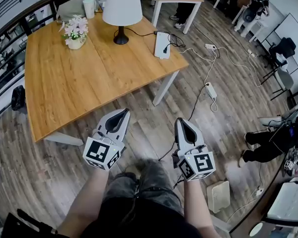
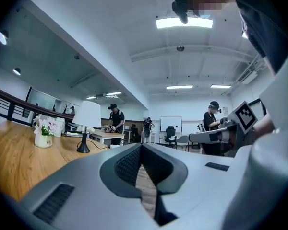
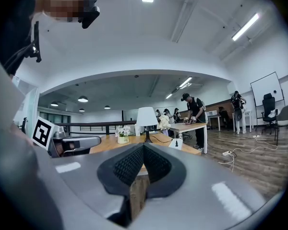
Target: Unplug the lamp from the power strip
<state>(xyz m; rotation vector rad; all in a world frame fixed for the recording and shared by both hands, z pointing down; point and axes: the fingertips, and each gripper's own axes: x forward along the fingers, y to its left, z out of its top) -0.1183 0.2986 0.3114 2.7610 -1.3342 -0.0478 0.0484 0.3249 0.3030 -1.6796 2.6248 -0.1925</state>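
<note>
Lamp (image 1: 121, 13): white shade, black base

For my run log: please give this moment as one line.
phase: not started, away from table | left claw: shut, empty | right claw: shut, empty | lamp: plugged into power strip

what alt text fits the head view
Seen from above, a person's left gripper and right gripper hang shut and empty before a wooden table. On it a white lamp is plugged into a white power strip, with potted flowers nearby.
</note>
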